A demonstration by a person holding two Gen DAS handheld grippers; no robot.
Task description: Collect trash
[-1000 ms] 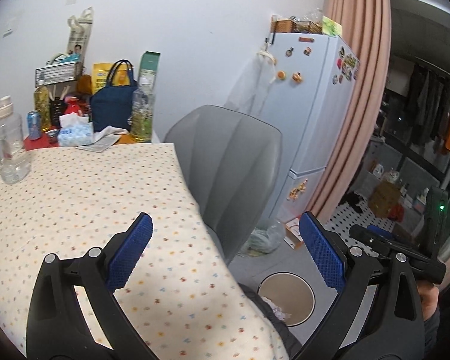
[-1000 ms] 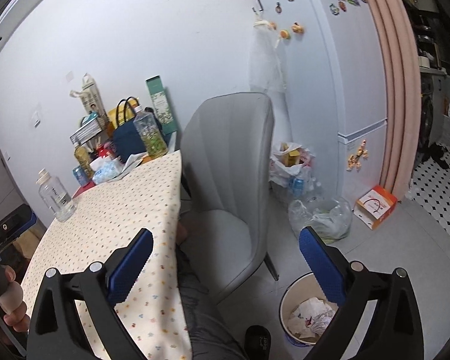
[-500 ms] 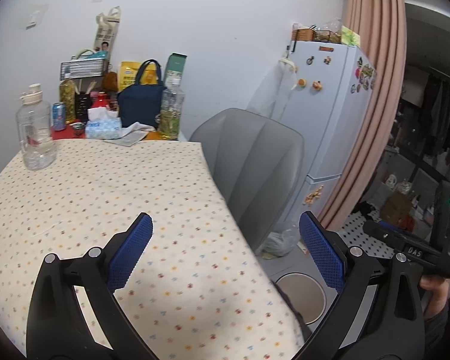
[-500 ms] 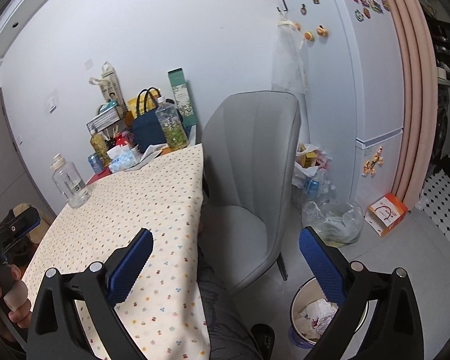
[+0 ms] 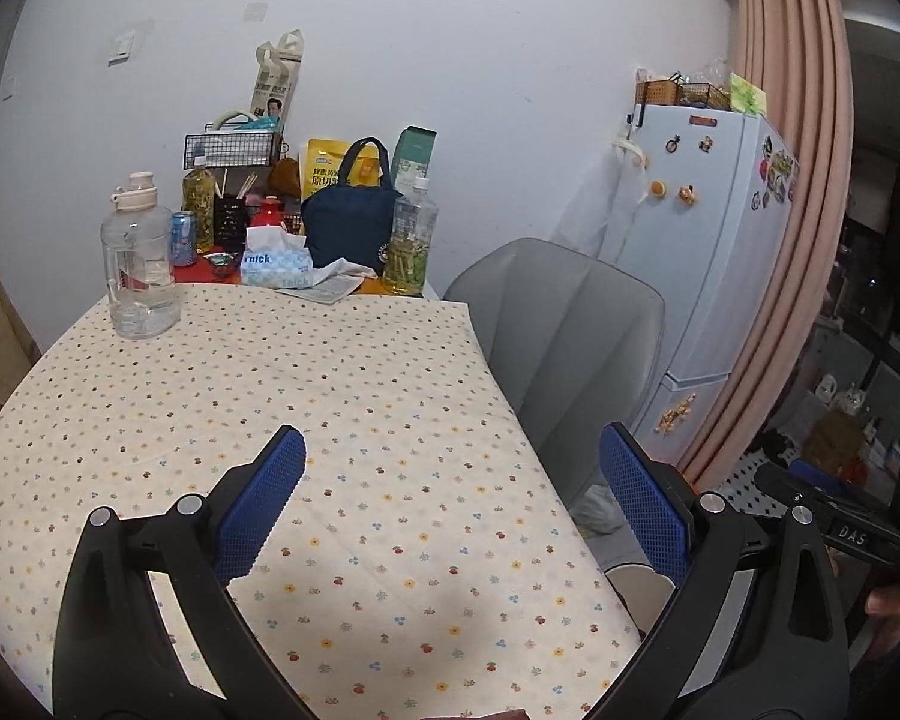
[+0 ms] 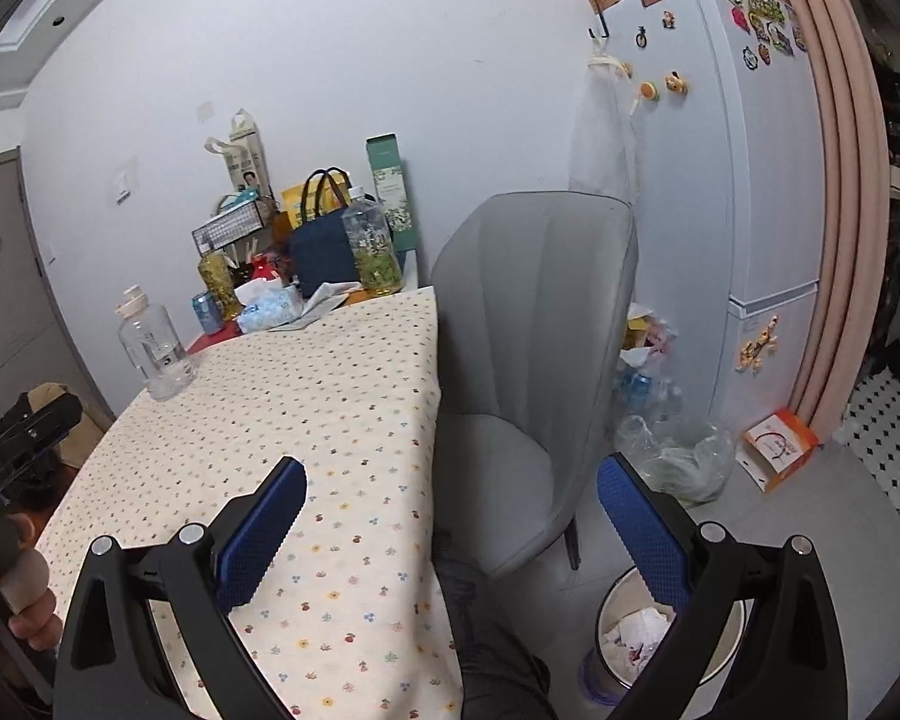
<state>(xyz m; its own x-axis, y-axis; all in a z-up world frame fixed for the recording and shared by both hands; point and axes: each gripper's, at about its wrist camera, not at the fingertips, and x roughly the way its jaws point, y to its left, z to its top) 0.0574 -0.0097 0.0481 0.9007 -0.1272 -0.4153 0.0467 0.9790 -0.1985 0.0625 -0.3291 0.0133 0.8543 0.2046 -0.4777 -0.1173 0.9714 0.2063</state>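
My left gripper [image 5: 452, 438] hangs open over the near part of the dotted tablecloth [image 5: 342, 396], with nothing between its blue pads. My right gripper [image 6: 451, 468] is open too, over the table's right edge and the grey chair [image 6: 534, 324]. A round trash bin [image 6: 606, 618] stands on the floor at the lower right, with crumpled white paper [image 6: 642, 630] inside; the right finger hides part of it. In the left wrist view only the bin's rim [image 5: 636, 579] shows. No loose trash shows on the cloth near either gripper.
At the table's far end stand a clear water bottle [image 5: 138, 264], a blue can [image 5: 183, 237], a tissue box [image 5: 276, 267], a navy bag [image 5: 348, 222] and a tea bottle [image 5: 411, 240]. Plastic bags [image 6: 678, 456] and an orange box [image 6: 780, 447] lie by the fridge [image 6: 732, 180].
Both views have swung left and up: the table fills more of each frame and the bin has slid towards the lower right edge. Both grippers stay open and empty.
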